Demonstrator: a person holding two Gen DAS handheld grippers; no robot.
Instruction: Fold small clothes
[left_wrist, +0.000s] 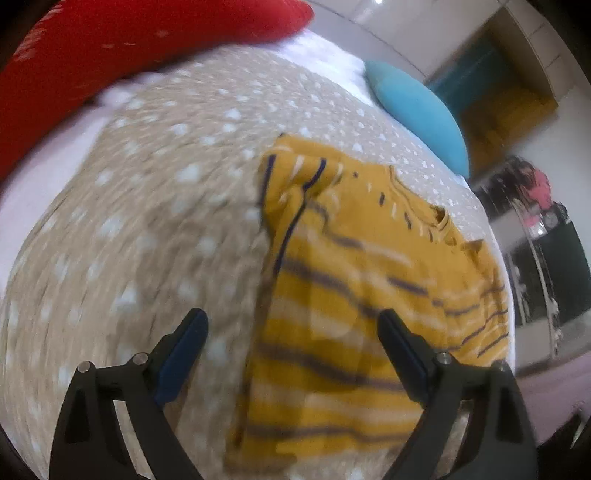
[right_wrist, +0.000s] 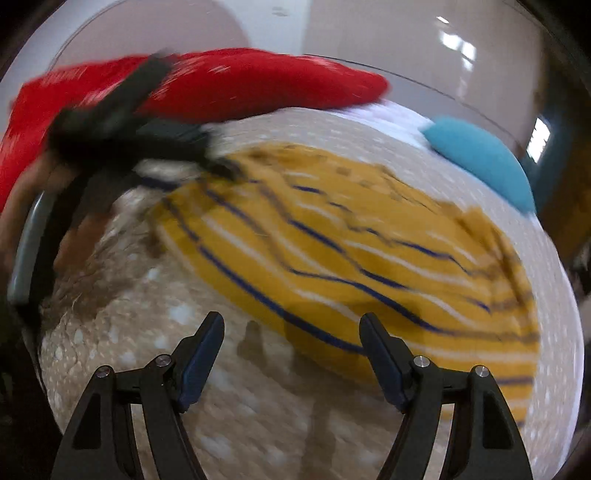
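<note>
- Biggest thing going is the beige blanket (left_wrist: 147, 206) with little white spots, spread over a white bed (left_wrist: 332, 51) and taking up most of both views. Pretty blurry all over.
- At the far end sits a big red pillow (left_wrist: 110, 40), with a smaller teal pillow (left_wrist: 421, 110) off to the far right.
- The yellow striped shirt (left_wrist: 343, 288) lies flat on the blanket, toward the right side. It's mustard yellow with thin navy and white stripes; the neck opening is at the far end, and the left sleeve looks folded in over the body, leaving a fairly straight left edge.
- No containers anywhere in view, just bedding.
- The left gripper (left_wrist: 291, 332) is tipped downward over the near part of the shirt, its fingers spread wide with the shirt's left edge showing between them, nothing pinched. In the right wrist view it (right_wrist: 221, 168) shows at the shirt's far left corner, a person's hand (right_wrist: 48, 177) behind it.
- The right gripper (right_wrist: 291, 332) also angles downward, above the shirt's near edge, fingers spread and empty; can't tell if they touch cloth.
</note>
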